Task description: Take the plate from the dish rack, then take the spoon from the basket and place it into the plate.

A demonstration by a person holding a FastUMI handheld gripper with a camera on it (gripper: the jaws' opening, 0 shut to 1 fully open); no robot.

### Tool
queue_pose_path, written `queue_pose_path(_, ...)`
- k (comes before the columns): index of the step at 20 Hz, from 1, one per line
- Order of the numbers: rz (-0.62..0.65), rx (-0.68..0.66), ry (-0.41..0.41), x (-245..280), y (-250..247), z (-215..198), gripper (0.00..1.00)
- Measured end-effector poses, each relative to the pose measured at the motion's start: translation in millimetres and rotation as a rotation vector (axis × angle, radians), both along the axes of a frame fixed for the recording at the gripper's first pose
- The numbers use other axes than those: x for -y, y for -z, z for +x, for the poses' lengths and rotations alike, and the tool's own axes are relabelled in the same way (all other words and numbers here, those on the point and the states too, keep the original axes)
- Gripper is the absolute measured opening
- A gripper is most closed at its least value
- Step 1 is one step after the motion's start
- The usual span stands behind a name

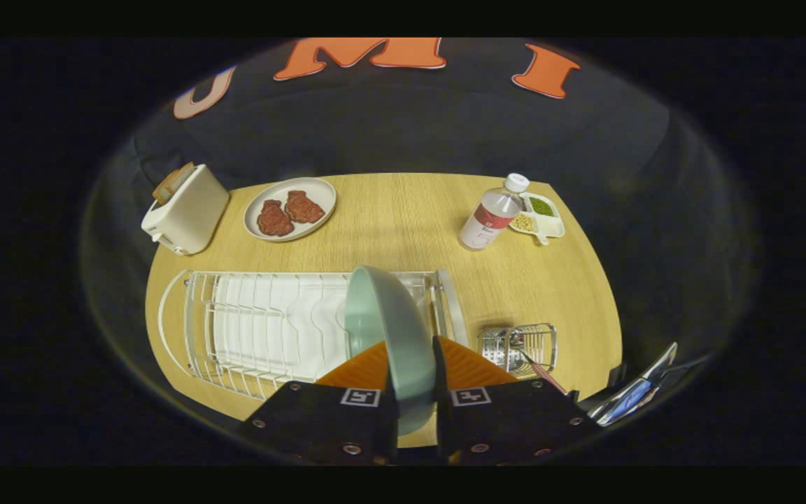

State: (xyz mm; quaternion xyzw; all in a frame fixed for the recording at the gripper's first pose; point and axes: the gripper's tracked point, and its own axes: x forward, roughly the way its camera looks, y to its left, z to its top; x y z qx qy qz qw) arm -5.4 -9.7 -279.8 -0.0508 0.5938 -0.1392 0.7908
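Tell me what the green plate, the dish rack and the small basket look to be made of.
Green plate, clamped between the gripper fingers: likely glazed ceramic or melamine, a smooth soft sheen. Dish rack: thin white-coated metal wire over a white tray, probably plastic. Basket: bare shiny wire, apparently chromed or stainless steel.

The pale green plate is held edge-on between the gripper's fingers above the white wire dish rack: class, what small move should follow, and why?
Probably carry the pale green plate to bare wooden table and lay it flat: the gripper grips its rim, it hangs above the white wire dish rack, and the spoon's wire basket waits.
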Motion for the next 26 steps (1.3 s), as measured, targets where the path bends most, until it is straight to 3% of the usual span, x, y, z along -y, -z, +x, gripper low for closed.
queue_pose_path(4,-0.123,0.036,-0.037,5,-15,7,0.22)
queue_pose_path(10,-0.106,0.095,0.023,2,-43,3,0.22)
queue_pose_path(18,0.004,0.147,0.061,9,-77,-37,0.22)
queue_pose_path(26,0.181,0.128,0.088,14,-77,-111,0.22)
